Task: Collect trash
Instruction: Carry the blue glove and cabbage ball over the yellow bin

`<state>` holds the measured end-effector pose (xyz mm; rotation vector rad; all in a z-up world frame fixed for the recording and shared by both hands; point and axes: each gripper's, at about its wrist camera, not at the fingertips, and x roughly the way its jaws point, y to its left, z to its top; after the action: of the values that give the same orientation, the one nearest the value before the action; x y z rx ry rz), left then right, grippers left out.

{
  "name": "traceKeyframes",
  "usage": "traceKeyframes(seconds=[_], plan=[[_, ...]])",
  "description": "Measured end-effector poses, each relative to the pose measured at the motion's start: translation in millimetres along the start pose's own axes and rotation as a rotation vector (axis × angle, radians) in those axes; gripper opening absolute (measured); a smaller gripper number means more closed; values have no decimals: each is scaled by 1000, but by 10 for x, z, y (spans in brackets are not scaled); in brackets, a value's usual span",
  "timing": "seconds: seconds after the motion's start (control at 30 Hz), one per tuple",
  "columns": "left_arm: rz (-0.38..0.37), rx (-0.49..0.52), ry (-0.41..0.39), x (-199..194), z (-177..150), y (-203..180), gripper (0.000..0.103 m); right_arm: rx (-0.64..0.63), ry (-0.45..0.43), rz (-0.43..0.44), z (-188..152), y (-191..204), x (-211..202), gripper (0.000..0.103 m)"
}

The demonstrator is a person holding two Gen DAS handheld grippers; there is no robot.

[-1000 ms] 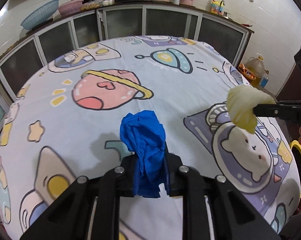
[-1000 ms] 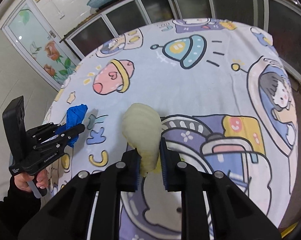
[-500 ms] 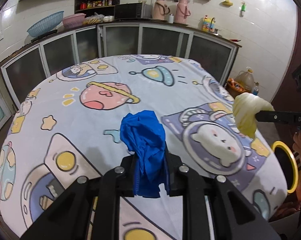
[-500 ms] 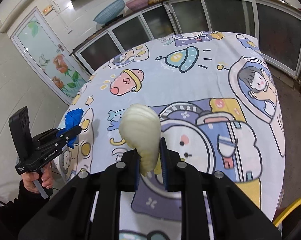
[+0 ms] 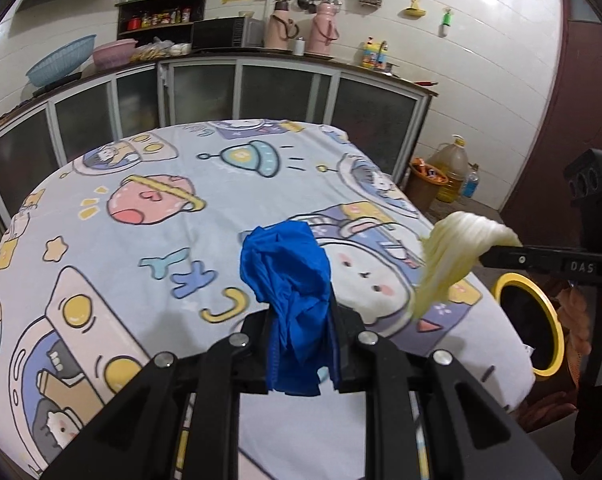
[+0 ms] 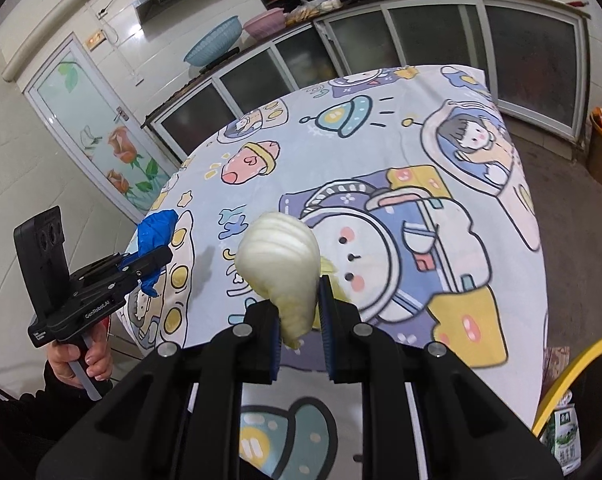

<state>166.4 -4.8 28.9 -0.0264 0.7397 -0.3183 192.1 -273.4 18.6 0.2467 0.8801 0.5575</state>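
A crumpled blue plastic bag (image 5: 285, 272) sticks up between the fingers of my left gripper (image 5: 301, 320), which is shut on it above the near edge of the cartoon-print tablecloth (image 5: 161, 240). My right gripper (image 6: 299, 312) holds a pale yellow crumpled bag (image 6: 279, 256), and its jaws are closing tighter on it. In the left wrist view the right gripper (image 5: 481, 257) and pale bag (image 5: 449, 256) hang past the table's right edge, near a black bin with a yellow rim (image 5: 549, 320). The right wrist view shows the left gripper (image 6: 157, 258) with the blue bag (image 6: 157, 228) at the table's left corner.
The yellow-rimmed bin (image 6: 573, 364) stands at the table's near right corner, with a green carton (image 6: 565, 436) inside. An orange bucket (image 5: 425, 184) and an oil jug (image 5: 453, 168) sit on the floor by the glass-fronted cabinets (image 5: 285, 96). A hand (image 6: 89, 360) grips the left handle.
Both grippers have drawn back from the table and risen a little, each keeping its bag. More of the kitchen and the yellow-rimmed bin has come into view.
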Motion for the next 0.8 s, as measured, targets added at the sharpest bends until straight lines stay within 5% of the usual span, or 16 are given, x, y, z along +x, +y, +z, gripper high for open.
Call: traceKeyframes(seconds=[0.8], plan=[[-194, 204, 9, 160, 173, -1357, 17, 91, -184, -92, -410, -620, -1095, 10]])
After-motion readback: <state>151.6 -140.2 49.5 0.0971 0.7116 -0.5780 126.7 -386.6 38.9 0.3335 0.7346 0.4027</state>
